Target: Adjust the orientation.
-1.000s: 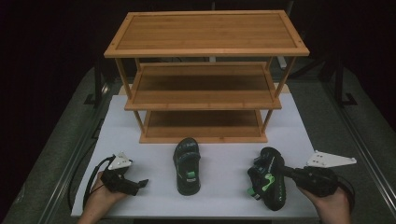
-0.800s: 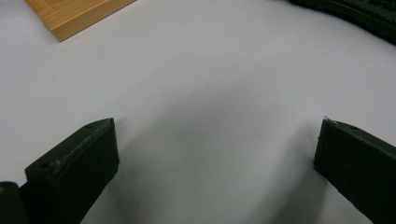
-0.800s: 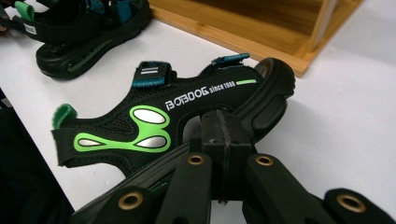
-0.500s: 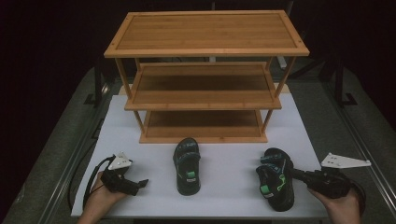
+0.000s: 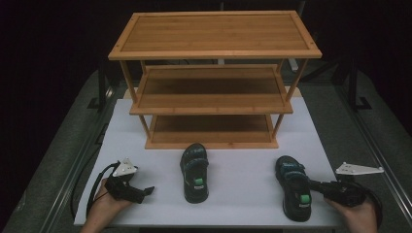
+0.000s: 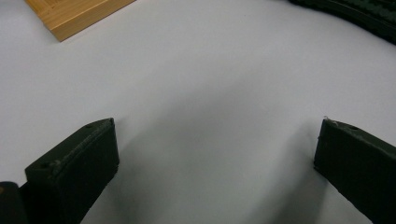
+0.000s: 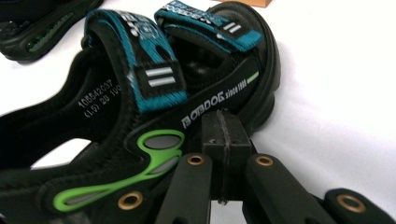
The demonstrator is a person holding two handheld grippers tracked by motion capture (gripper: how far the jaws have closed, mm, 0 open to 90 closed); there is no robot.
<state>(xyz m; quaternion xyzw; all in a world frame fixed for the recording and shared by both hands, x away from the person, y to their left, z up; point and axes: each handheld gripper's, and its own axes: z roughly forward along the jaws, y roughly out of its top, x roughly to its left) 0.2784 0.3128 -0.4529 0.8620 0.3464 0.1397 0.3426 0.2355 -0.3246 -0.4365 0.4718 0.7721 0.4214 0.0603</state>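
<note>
**A:** What's changing on your end?

**B:** Starting big: the wooden rack (image 5: 214, 34) isn't budging and its three shelves are standing bare. On the white mat (image 5: 243, 213) in front of it, the right sandal (image 5: 294, 191) is the thing that's shifting. A second ago I was holding it tipped up and closer to the middle. Now it's lying flat on its sole, further to the right and nearer the front edge, toe pointing at the rack. The other sandal (image 5: 195, 172) is sitting where it was, well apart from it.

**A:** And the grippers?

**B:** I'm keeping the right gripper (image 5: 316, 185) low at the sandal's outer side. In the right gripper view its jaws are clenched, pads pressing together right against the side wall (image 7: 154, 93). I can't tell whether they're pinching a bit of the rim. The left gripper (image 5: 148, 190) is resting on the mat, jaws released wide with only bare mat between them.

**A:** So what does that mean?

**B:** I'm reading it as the sandal being set down, not shelved. Both are waiting on the mat, so the rack work is yet to come
</note>
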